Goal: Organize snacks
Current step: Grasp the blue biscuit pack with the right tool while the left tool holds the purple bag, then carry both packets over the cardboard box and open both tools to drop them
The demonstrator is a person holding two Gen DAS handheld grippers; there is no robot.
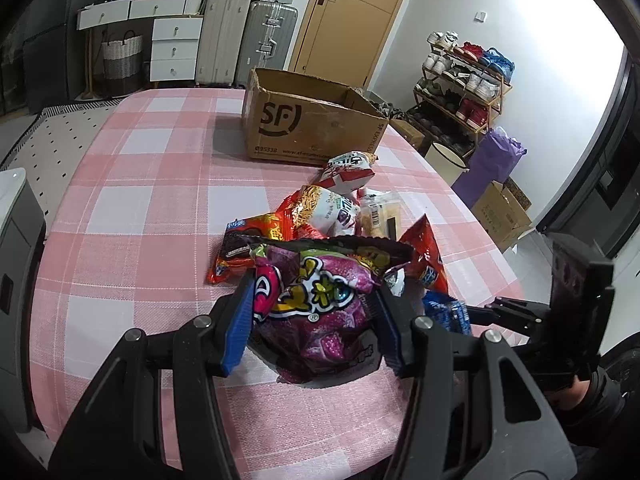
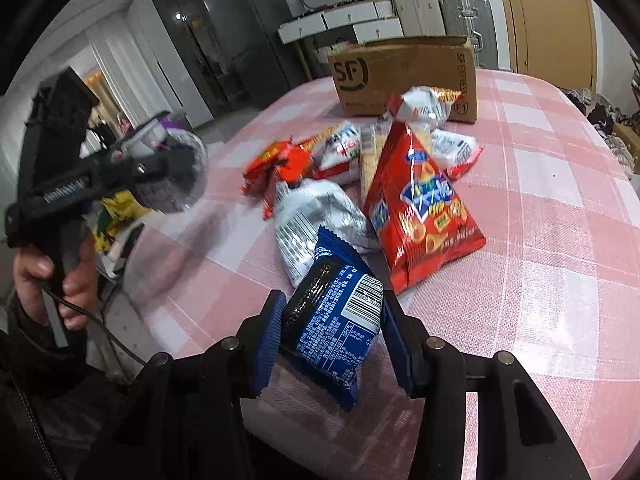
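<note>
My left gripper [image 1: 316,284] is shut on a purple snack bag [image 1: 316,320], which it holds a little above the pink checked tablecloth [image 1: 140,200]. Between the blue pads of my right gripper [image 2: 332,300] sits a dark blue packet [image 2: 332,320] with a barcode, and the pads press on it. Behind both lies a pile of snacks: a red cracker bag [image 2: 424,208], a silver bag [image 2: 316,216], orange packets [image 1: 248,256] and white bags [image 1: 348,168]. An open cardboard box [image 1: 312,120] marked SF stands at the table's far side.
A hand [image 2: 52,276] grips the left tool's handle at the table's left edge. Off the table stand suitcases [image 1: 248,40], white drawers [image 1: 176,48], a shoe rack [image 1: 464,80] and floor boxes [image 1: 500,208]. The tablecloth [image 2: 560,240] lies bare to the right of the pile.
</note>
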